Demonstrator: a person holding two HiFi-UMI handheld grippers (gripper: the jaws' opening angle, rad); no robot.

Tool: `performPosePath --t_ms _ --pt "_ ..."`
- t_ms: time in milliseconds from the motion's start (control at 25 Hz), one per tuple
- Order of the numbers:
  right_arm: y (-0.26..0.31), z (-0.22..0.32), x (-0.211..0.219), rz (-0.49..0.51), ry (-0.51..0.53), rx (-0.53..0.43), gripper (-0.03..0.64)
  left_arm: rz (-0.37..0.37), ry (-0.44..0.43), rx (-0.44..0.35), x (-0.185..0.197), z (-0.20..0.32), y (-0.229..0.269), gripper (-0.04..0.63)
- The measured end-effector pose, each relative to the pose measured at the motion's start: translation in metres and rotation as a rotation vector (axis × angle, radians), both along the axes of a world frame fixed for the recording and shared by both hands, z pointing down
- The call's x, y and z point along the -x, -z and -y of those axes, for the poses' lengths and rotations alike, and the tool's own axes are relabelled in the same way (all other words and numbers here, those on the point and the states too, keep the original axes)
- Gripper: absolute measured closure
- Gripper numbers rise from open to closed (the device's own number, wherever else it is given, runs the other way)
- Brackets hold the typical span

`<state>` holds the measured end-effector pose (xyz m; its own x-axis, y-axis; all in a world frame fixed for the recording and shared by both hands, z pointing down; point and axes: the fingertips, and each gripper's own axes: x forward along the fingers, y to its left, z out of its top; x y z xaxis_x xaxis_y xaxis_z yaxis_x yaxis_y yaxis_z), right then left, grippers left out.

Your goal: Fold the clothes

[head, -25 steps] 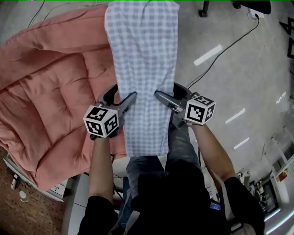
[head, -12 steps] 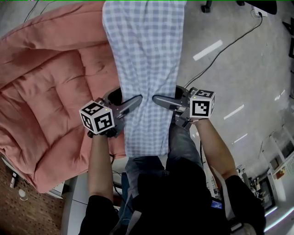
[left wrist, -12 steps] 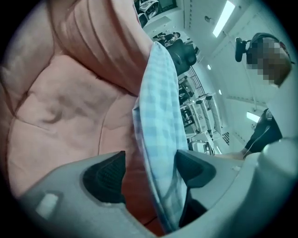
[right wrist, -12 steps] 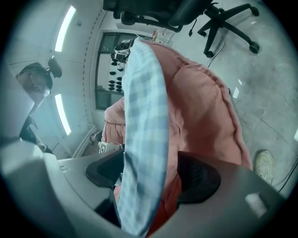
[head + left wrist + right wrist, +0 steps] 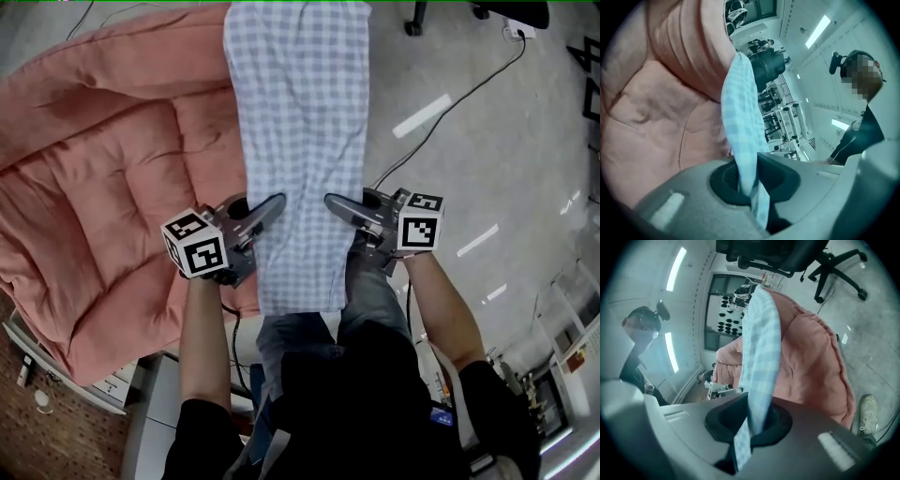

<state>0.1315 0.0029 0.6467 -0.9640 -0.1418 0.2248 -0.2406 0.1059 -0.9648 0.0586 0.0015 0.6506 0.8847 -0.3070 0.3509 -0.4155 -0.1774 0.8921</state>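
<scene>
Closest to you, the near hem of the checked cloth hangs over your legs. Just beyond it, your left gripper has the cloth's left edge and your right gripper has its right edge. Both pairs of jaws have just been closing and now pinch the fabric, which passes between them in each gripper view. From there the cloth stretches away from you as one long strip, its left side lying along the pink quilted cushion and its right side next to the grey floor. Farther right, a black cable runs across that floor.
</scene>
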Motion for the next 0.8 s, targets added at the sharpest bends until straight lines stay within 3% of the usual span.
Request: performPosePath --t_ms 360,600,800 --pt "0.091 -0.016 -0.002 0.043 -0.087 -0.161 0.603 -0.044 0.046 -0.173 0.023 -0.011 0.100 0.563" --pt "0.160 -0.031 -0.007 0.048 -0.125 -0.240 0.603 -0.047 0.021 -0.230 0.023 -0.029 0.166 0.558" --pt "0.221 -0.051 0.002 0.046 -0.095 -0.342 0.603 -0.036 -0.036 -0.291 0.032 -0.052 0.222 0.557"
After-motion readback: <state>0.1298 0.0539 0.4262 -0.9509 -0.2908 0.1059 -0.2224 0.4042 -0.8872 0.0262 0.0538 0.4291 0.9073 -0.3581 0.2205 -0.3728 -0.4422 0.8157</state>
